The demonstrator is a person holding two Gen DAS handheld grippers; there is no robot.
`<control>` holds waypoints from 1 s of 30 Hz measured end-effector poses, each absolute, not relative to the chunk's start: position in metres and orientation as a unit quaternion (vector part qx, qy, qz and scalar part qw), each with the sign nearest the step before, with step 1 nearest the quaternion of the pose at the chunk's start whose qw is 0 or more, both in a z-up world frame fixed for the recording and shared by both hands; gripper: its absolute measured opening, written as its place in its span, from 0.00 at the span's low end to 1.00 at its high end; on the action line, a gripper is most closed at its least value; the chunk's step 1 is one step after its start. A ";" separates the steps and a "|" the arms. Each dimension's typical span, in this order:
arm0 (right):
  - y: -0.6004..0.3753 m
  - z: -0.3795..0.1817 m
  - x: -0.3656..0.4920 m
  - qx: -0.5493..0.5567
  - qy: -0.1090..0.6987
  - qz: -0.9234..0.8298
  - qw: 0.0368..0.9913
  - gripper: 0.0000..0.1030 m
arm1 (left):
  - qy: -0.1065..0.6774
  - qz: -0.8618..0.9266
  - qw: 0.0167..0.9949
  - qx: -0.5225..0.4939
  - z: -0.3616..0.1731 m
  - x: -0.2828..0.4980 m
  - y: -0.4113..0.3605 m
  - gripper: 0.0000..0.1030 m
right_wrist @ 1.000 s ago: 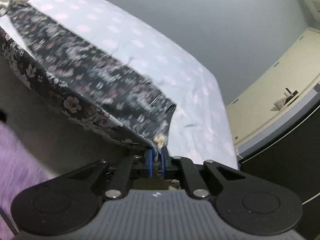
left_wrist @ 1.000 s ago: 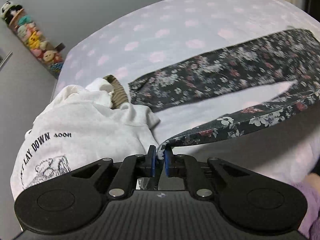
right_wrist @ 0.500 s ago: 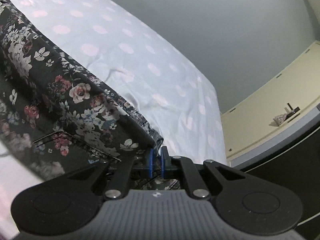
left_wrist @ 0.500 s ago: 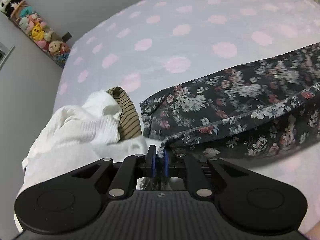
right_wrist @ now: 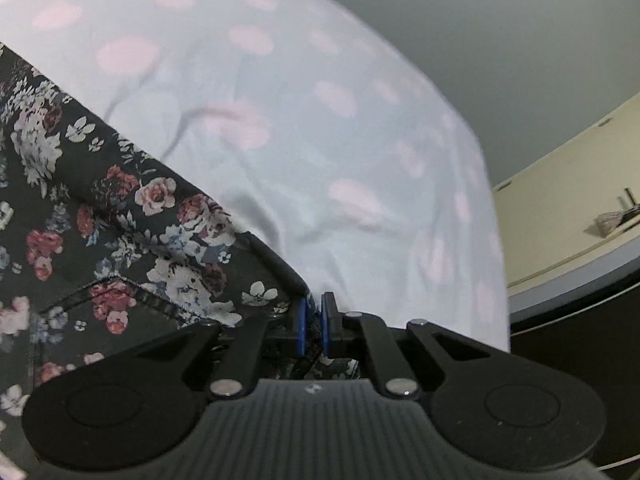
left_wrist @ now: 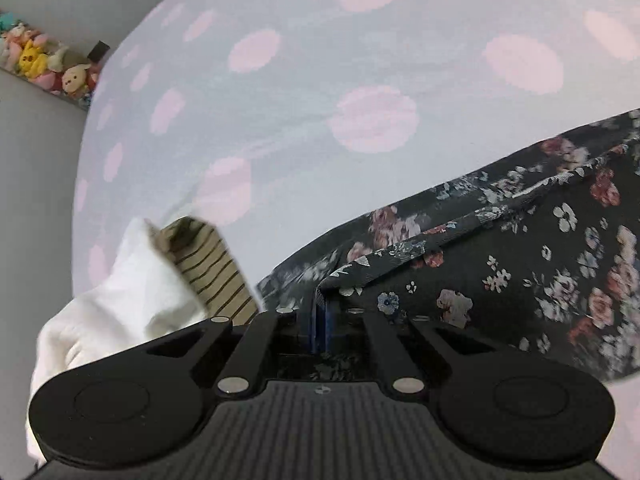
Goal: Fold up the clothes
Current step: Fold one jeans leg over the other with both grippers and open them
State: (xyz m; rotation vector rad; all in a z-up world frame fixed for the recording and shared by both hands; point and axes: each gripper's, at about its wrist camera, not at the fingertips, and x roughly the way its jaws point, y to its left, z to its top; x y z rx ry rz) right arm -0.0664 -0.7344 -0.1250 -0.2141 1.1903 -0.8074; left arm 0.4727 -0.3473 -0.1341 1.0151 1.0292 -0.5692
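floral trousers (left_wrist: 500, 264) now lie on the bed (left_wrist: 300, 92), dark cloth w/ pink, white and blue flowers, doubled over: a hemmed edge runs diagonally across the lower layer in left view. a sec ago the near leg hung stretched in the air between both tongs, clear of the sheet; since then both ends came down and fwd, so top layer sits over the bottom one. judgement: first lengthwise fold about laid, release + smoothing likely next.

left tongs (left_wrist: 320, 326): blue pads pressed together on a corner of the trousers, cloth pinched between. right tongs (right_wrist: 314, 330): narrow gap, trouser edge (right_wrist: 276, 260) running into it, cloth visible between the pads, so holding too. right view blurred, motion prob.

cloth look: thin, limp, a stitched seam line showing in right view; some wrinkles in the sheet just beyond the edge.

outward: white garment (left_wrist: 120, 308) and striped piece (left_wrist: 212, 268) heaped just beside the trousers' end, left side. sheet is pale w/ pink dots. plush toys (left_wrist: 44, 68) on a ledge by the wall.
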 end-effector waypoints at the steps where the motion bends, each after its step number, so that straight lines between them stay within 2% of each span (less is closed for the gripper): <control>1: -0.739 -0.131 -0.064 -0.093 0.551 -0.367 0.744 0.09 | 0.464 -0.259 0.712 0.458 -0.140 0.475 -0.350 0.02; 7: -0.749 -0.153 -0.057 -0.075 0.563 -0.364 0.739 0.09 | 0.472 -0.269 0.719 0.433 -0.158 0.485 -0.345 0.02; 16: -0.750 -0.152 -0.056 -0.063 0.556 -0.386 0.733 0.10 | 0.451 -0.280 0.759 0.377 -0.141 0.487 -0.332 0.02; 18: -0.744 -0.150 -0.054 -0.069 0.557 -0.392 0.729 0.11 | 0.450 -0.272 0.762 0.378 -0.141 0.486 -0.329 0.11; 19: -0.741 -0.147 -0.053 -0.074 0.556 -0.395 0.728 0.19 | 0.449 -0.267 0.764 0.378 -0.141 0.485 -0.328 0.16; 20: -0.741 -0.145 -0.051 -0.076 0.553 -0.398 0.728 0.31 | 0.449 -0.263 0.766 0.379 -0.141 0.484 -0.327 0.17; 21: -0.738 -0.140 -0.053 -0.076 0.546 -0.402 0.731 0.34 | 0.443 -0.264 0.779 0.357 -0.132 0.487 -0.325 0.18; 23: -0.729 -0.128 -0.062 -0.074 0.533 -0.409 0.737 0.34 | 0.434 -0.267 0.790 0.340 -0.118 0.484 -0.316 0.21; 24: -0.725 -0.122 -0.067 -0.072 0.528 -0.414 0.738 0.34 | 0.427 -0.268 0.795 0.336 -0.111 0.482 -0.313 0.28; 25: -0.720 -0.116 -0.073 -0.070 0.522 -0.420 0.740 0.34 | 0.415 -0.264 0.804 0.335 -0.104 0.480 -0.311 0.40; 26: -0.715 -0.109 -0.080 -0.056 0.512 -0.426 0.743 0.34 | 0.402 -0.263 0.813 0.329 -0.096 0.476 -0.306 0.46; 27: -0.711 -0.103 -0.087 -0.040 0.502 -0.433 0.748 0.34 | 0.395 -0.262 0.822 0.316 -0.086 0.475 -0.303 0.49; 30: -0.688 -0.089 -0.103 0.005 0.472 -0.442 0.763 0.34 | 0.395 -0.260 0.833 0.287 -0.066 0.467 -0.293 0.49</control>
